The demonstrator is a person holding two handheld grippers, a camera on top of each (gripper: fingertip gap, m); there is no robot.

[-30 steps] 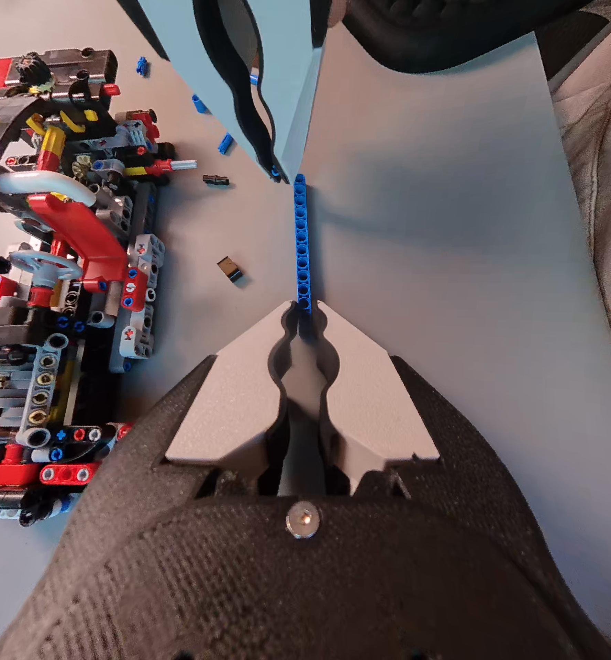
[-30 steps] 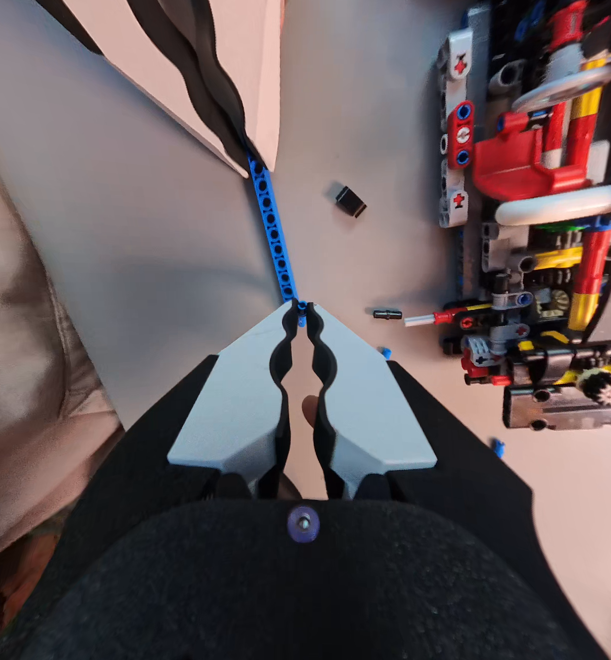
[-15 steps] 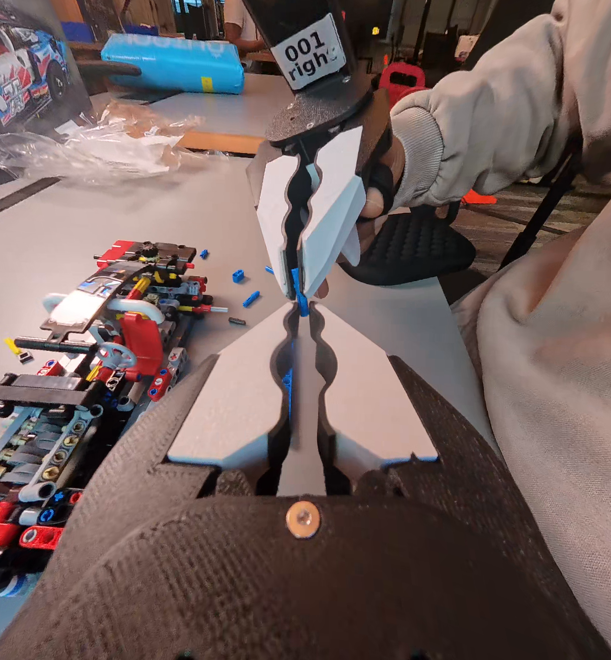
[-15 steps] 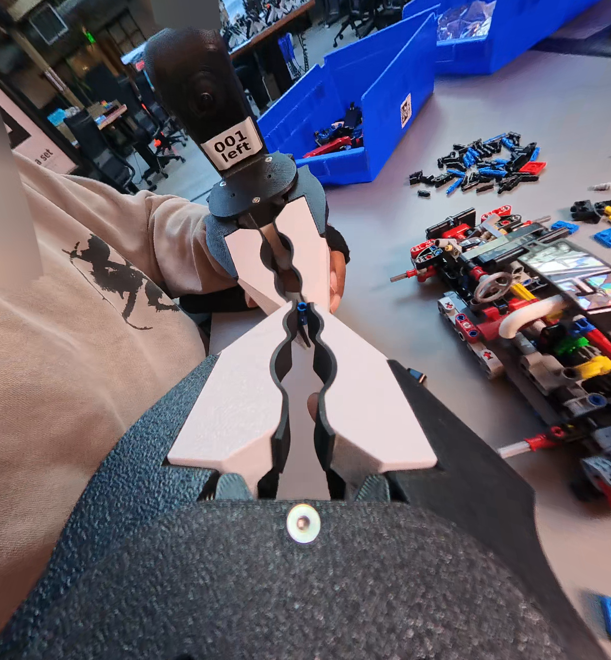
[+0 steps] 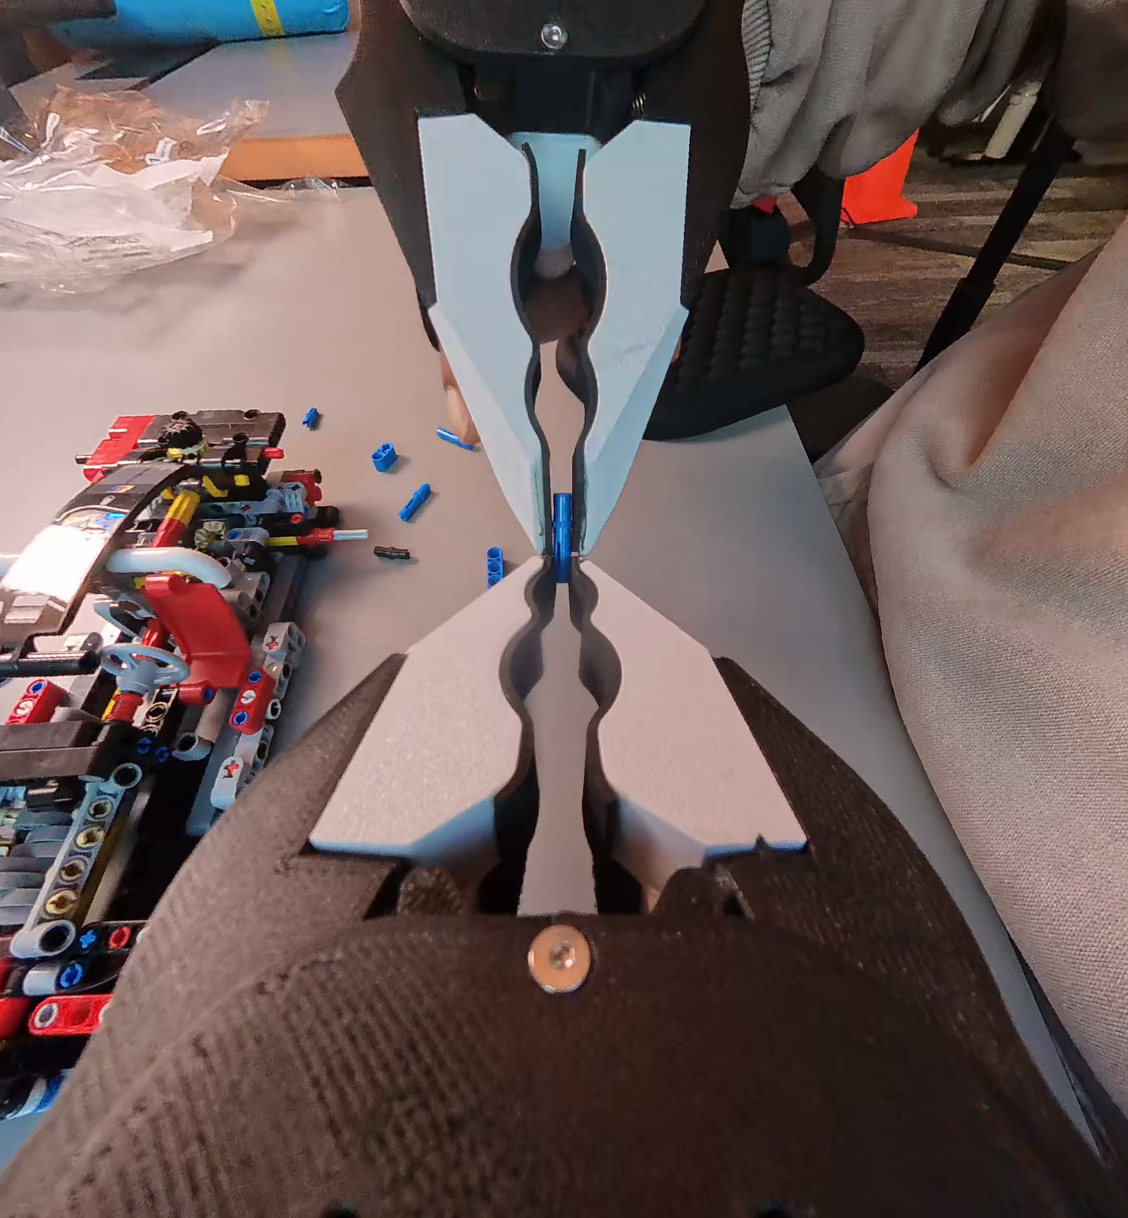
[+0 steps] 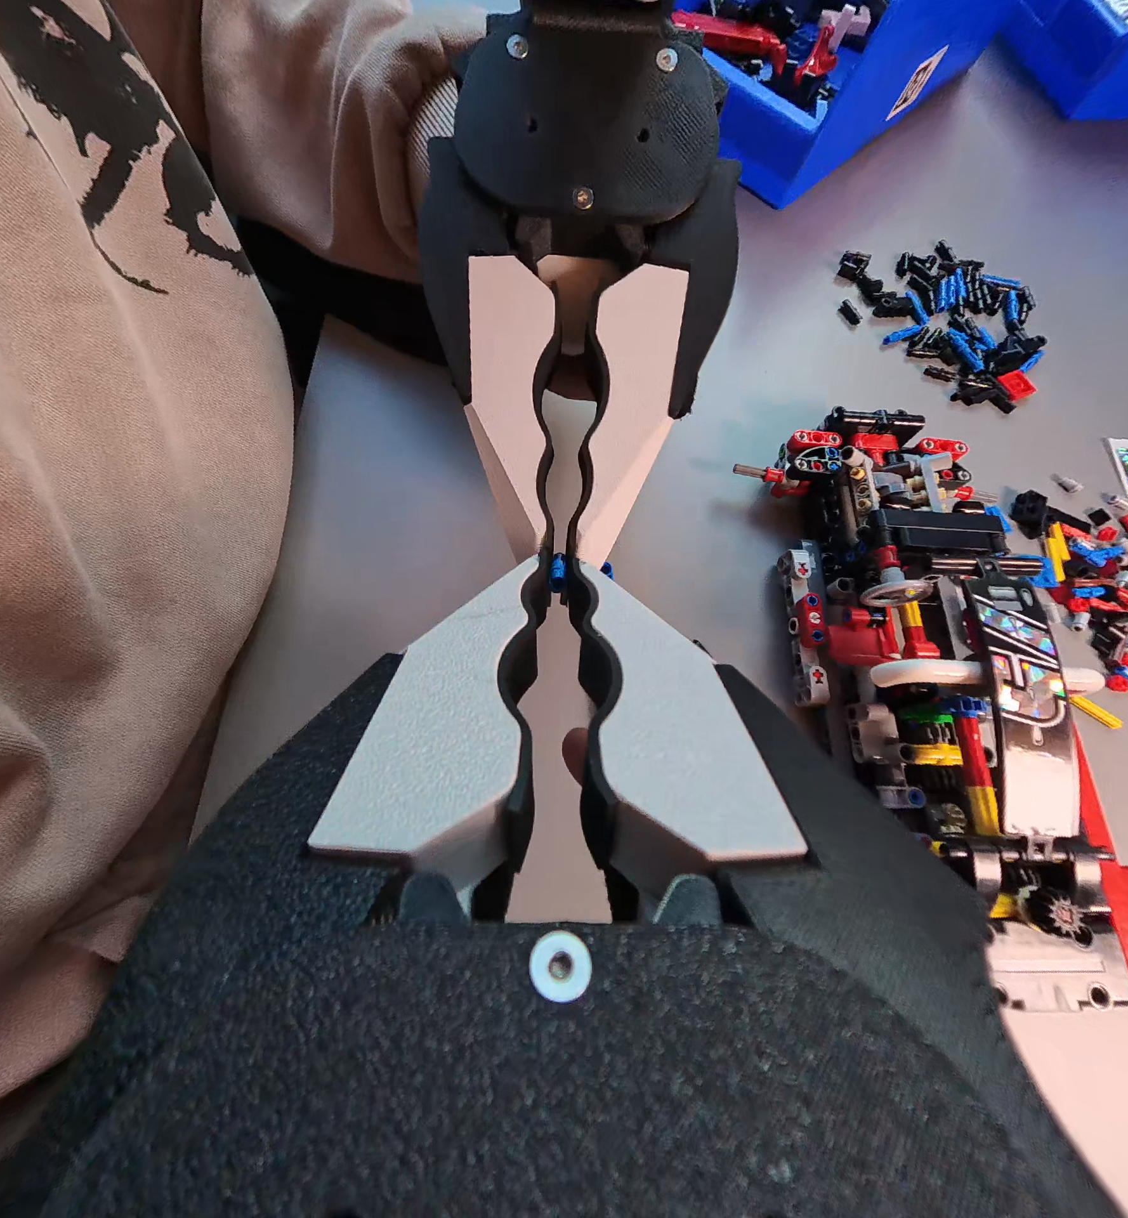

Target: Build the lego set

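Observation:
A blue lego beam [image 5: 561,535] is held in the air between my two grippers and shows end-on, so only a short stub is visible. My left gripper [image 5: 560,570] is shut on its near end. My right gripper [image 5: 560,546] comes in from the top, tip to tip with the left, and is shut on the far end. In the right wrist view the beam [image 6: 556,572] sits between my right gripper [image 6: 558,585] and my left gripper [image 6: 556,552]. The part-built lego car [image 5: 126,659] lies on the grey table [image 5: 350,316], left of the grippers; the right wrist view shows the car [image 6: 930,659] on the right.
Loose blue pins [image 5: 414,502] and a black pin [image 5: 392,552] lie between the car and the grippers. Plastic bags [image 5: 87,198] lie at the far left. Blue bins [image 6: 878,99], a pile of pins [image 6: 943,323] and loose parts [image 6: 1115,567] are beyond the car. A person's sleeve [image 6: 120,527] is close. Only a small space, under 4 cm, lies between the two pairs of fingers. The black pin [image 5: 392,552] is about equally far from each gripper, around 12 centimetres.
Both grippers have lifted and tilted from looking down at the table to facing each other level. The blue beam, gripped throughout, went from full length to end-on.

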